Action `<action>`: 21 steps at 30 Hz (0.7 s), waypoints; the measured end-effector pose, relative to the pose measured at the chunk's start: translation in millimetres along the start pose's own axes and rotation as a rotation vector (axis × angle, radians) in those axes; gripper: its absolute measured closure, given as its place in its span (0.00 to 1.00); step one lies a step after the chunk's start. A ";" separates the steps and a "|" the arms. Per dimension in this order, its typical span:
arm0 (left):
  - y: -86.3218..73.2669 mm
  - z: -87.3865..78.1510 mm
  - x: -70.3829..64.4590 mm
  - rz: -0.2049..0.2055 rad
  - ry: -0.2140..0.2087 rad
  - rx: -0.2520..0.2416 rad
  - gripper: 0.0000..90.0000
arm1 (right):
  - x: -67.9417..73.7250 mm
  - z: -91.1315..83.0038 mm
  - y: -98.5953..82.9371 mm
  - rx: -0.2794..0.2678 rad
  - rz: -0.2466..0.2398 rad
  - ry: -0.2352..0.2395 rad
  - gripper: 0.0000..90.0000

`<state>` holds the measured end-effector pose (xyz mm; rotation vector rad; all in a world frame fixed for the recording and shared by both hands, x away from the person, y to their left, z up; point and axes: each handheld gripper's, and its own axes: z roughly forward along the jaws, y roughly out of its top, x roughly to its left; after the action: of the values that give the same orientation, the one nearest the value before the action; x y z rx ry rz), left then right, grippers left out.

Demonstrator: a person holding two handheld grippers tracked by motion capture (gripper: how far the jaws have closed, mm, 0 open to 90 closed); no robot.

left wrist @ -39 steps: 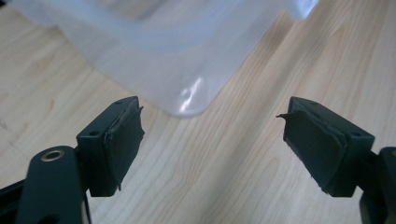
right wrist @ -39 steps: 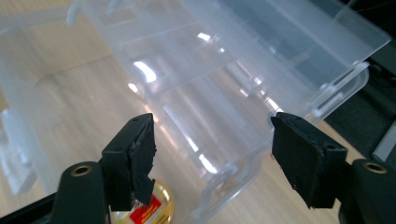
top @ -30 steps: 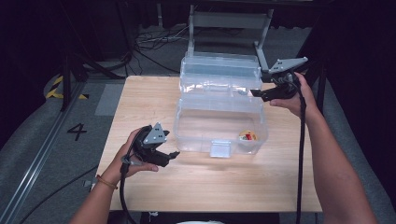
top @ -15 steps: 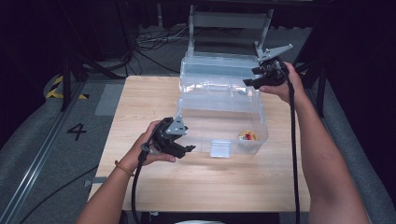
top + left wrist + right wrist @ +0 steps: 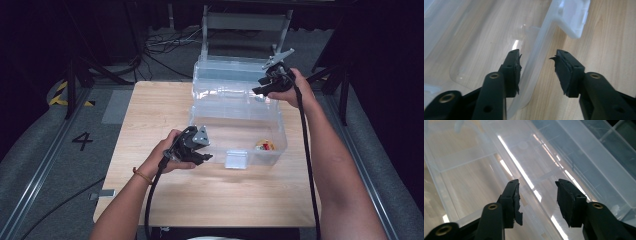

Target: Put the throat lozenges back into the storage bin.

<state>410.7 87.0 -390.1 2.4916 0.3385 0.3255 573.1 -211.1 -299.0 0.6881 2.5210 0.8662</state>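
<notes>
A clear plastic storage box (image 5: 239,127) stands on the wooden table, its lid (image 5: 235,70) swung up at the back. My left gripper (image 5: 204,156) is at the box's front left corner. In the left gripper view it (image 5: 537,56) is open, with the box's front wall (image 5: 536,62) between its jaws and no contact visible. My right gripper (image 5: 258,91) is at the back right, by the raised lid. In the right gripper view it (image 5: 537,186) is open over the lid's lower edge (image 5: 534,187). A small red and yellow object (image 5: 264,146) lies inside the box.
A white latch (image 5: 236,159) hangs on the box's front wall, also the latch (image 5: 574,17) in the left gripper view. Bare wooden table (image 5: 150,115) lies left of the box and in front of it. Behind the table are a metal frame (image 5: 245,22) and floor cables.
My left gripper has moved right and forward up to the box's front left corner. My right gripper has moved back and left, from beside the box onto the lid.
</notes>
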 end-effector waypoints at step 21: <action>11.7 25.2 2.7 -0.028 -0.026 0.050 0.80 | 7.8 10.5 23.3 0.111 -0.185 0.081 0.90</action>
<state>422.9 65.2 -402.7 2.5353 0.3753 0.2755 579.6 -185.8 -293.1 0.4511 2.6705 0.7071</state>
